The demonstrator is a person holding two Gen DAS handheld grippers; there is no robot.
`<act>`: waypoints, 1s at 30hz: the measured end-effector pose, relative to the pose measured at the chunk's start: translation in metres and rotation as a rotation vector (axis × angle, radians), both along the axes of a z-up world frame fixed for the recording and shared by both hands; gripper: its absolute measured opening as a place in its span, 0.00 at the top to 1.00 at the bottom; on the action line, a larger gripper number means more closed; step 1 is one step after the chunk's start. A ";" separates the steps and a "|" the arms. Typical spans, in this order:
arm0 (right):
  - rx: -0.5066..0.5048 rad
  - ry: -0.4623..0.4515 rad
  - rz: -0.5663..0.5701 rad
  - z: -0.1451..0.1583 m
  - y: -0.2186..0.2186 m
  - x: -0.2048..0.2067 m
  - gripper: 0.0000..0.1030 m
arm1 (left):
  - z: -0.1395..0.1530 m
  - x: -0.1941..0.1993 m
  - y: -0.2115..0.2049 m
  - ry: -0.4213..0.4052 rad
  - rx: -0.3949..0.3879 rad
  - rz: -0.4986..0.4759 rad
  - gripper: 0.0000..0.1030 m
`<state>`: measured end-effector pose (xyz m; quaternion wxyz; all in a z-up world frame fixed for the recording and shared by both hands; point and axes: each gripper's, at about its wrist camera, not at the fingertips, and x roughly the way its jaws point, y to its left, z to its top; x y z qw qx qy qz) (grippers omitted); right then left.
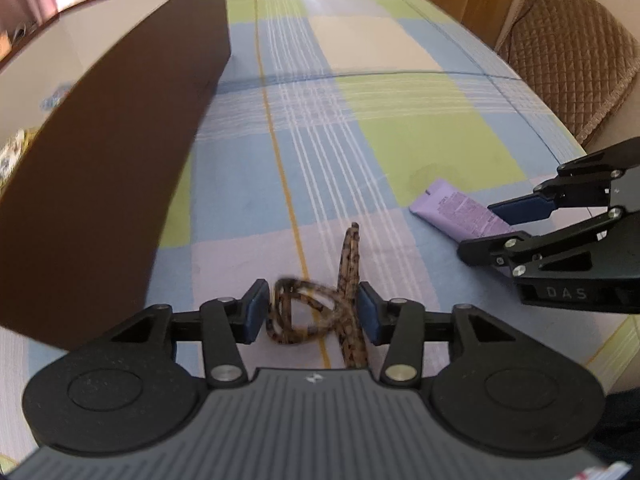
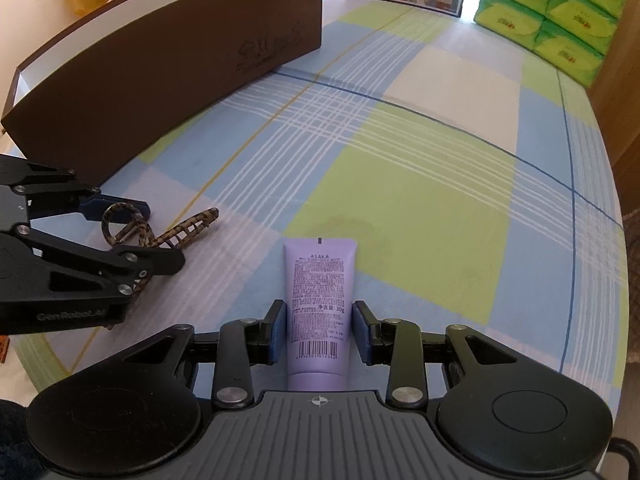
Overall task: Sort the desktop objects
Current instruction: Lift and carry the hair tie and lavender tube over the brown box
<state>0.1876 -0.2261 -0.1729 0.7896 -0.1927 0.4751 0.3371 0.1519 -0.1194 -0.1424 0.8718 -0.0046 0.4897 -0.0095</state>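
Purple tube (image 2: 319, 312) between right tool (image 2: 319, 330) pads, seemingly untouched; left tool (image 1: 313, 312) flanks hair clip (image 1: 320, 312).

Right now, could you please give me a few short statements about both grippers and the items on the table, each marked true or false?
1. The left gripper straddles a tortoiseshell hair claw clip on the tablecloth. True.
2. The right gripper is empty, far from any object. False: a purple ASAKA tube lies between its fingers, which flank it with small gaps showing.
3. The purple tube stands upright on its cap. False: it lies flat on the plaid tablecloth.
4. A long brown box stands to the left of both items. True.
5. Green tissue packs are stacked at the table's far right corner. True.
6. The hair clip is already inside the brown box. False: it is on the tablecloth.
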 end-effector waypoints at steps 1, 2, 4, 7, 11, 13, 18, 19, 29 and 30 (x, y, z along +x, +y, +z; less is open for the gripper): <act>0.004 -0.004 -0.002 0.000 -0.001 -0.001 0.69 | 0.000 -0.001 -0.001 -0.012 0.009 -0.011 0.59; 0.008 -0.006 -0.003 0.000 -0.001 -0.001 0.69 | -0.001 -0.001 -0.002 -0.023 0.011 -0.018 0.59; 0.009 -0.008 -0.004 0.000 -0.001 -0.002 0.69 | -0.002 -0.001 -0.002 -0.034 0.017 -0.034 0.61; 0.011 -0.010 -0.005 0.000 -0.002 -0.002 0.69 | 0.000 -0.003 -0.005 -0.021 0.032 -0.054 0.64; 0.014 -0.008 0.007 0.000 -0.003 -0.001 0.68 | 0.003 -0.008 -0.004 0.008 0.039 -0.049 0.65; 0.015 -0.011 0.015 0.000 -0.004 -0.002 0.68 | 0.005 -0.012 -0.001 0.020 0.032 -0.017 0.43; 0.019 -0.014 0.032 -0.001 -0.005 -0.002 0.68 | 0.004 -0.027 0.004 0.032 0.023 0.024 0.52; 0.018 -0.014 0.034 -0.001 -0.004 -0.001 0.68 | 0.003 -0.028 0.005 0.034 0.012 0.029 0.59; 0.021 0.009 0.023 0.002 -0.008 -0.001 0.69 | 0.007 -0.025 -0.006 -0.004 0.052 0.000 0.63; 0.026 0.011 0.019 0.004 -0.009 -0.001 0.69 | 0.009 -0.025 -0.005 -0.011 0.053 0.001 0.63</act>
